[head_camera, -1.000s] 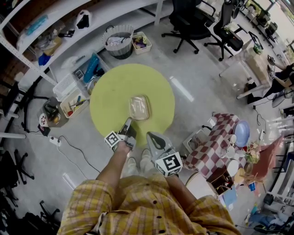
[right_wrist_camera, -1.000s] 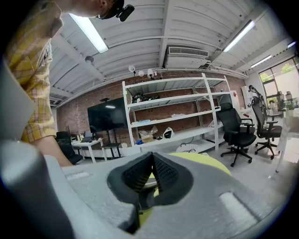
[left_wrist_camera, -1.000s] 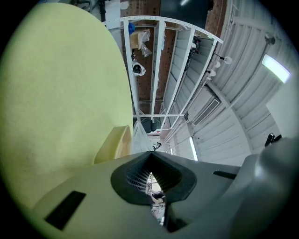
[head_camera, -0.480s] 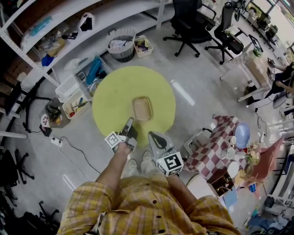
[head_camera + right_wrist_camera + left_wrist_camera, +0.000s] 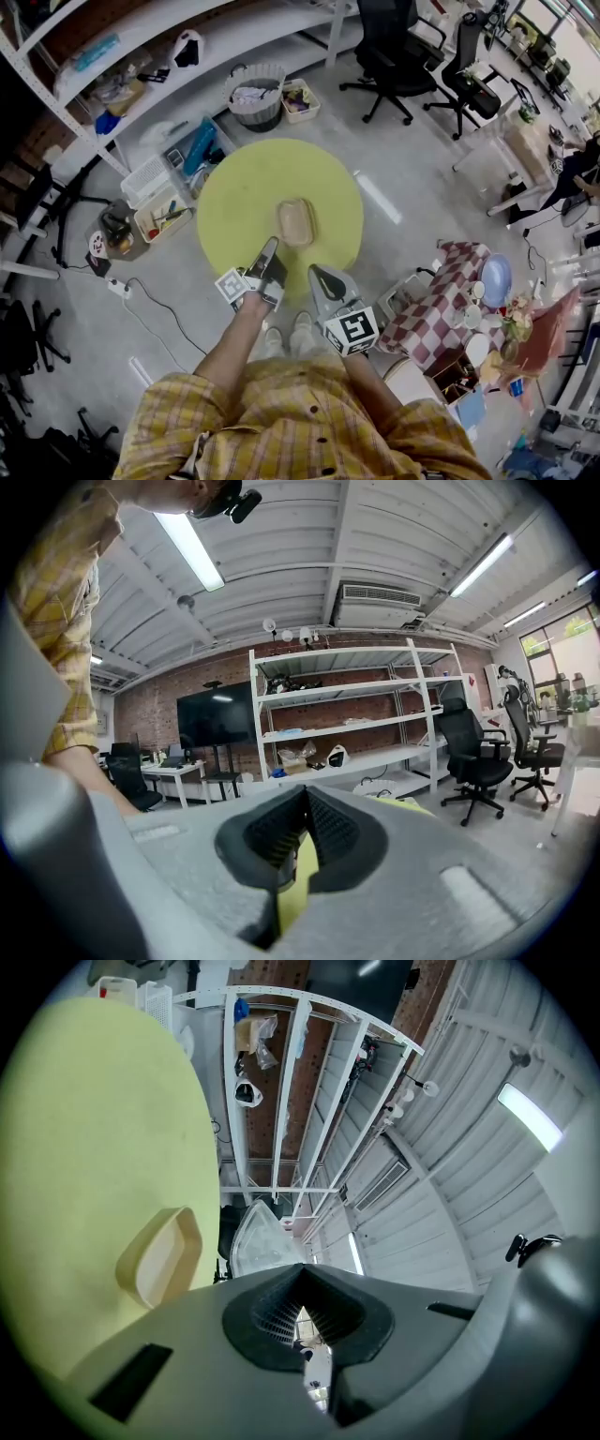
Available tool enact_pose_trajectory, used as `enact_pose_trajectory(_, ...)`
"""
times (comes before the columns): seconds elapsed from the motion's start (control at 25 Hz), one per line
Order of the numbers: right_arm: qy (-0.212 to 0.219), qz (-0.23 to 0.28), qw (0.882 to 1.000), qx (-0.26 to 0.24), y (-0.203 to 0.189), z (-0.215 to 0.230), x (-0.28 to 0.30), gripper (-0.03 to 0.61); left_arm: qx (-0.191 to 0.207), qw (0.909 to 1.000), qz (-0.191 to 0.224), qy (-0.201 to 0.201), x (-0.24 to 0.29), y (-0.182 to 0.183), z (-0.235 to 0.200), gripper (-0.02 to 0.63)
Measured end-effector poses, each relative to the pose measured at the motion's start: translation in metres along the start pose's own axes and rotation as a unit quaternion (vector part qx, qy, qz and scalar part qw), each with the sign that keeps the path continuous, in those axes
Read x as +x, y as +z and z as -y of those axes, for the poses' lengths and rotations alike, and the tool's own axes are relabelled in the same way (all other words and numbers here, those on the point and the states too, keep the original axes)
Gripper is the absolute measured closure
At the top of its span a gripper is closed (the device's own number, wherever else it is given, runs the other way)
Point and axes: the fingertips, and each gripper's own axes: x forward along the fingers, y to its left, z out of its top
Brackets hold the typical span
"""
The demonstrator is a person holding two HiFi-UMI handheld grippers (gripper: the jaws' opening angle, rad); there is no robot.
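At near edge of round table (image 5: pixel 239 183): left hand-held gripper (image 5: pixel 271 246) and right hand-held gripper (image 5: pixel 319 273), jaws closed, empty. Tan container (image 5: pixel 295 222) mid-table, just ahead; left nearer; long axis running away.

Round yellow-green table (image 5: pixel 234 202), shallow beige tray (image 5: pixel 295 222) near centre

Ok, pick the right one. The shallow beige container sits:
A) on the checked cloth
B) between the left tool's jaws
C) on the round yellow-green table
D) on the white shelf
C: the head view shows the container resting on the round table, just ahead of the left tool and the right tool. Neither tool touches it.
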Motion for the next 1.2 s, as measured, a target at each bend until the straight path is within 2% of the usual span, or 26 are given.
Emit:
enact_pose_trajectory(0.56, -0.005, 0.020, 1.000, -0.011, 0.016, -0.011, -0.005, 0.580, 0.005, 0.9993, 0.010, -0.037, -0.016, -0.001, 0.066, 0.612)
enact_pose_trajectory(1.2, -0.014, 0.040, 0.999, -0.014, 0.029, -0.014, -0.005, 0.581, 0.004, 0.9988, 0.011, -0.048, -0.012, -0.013, 0.110, 0.612)
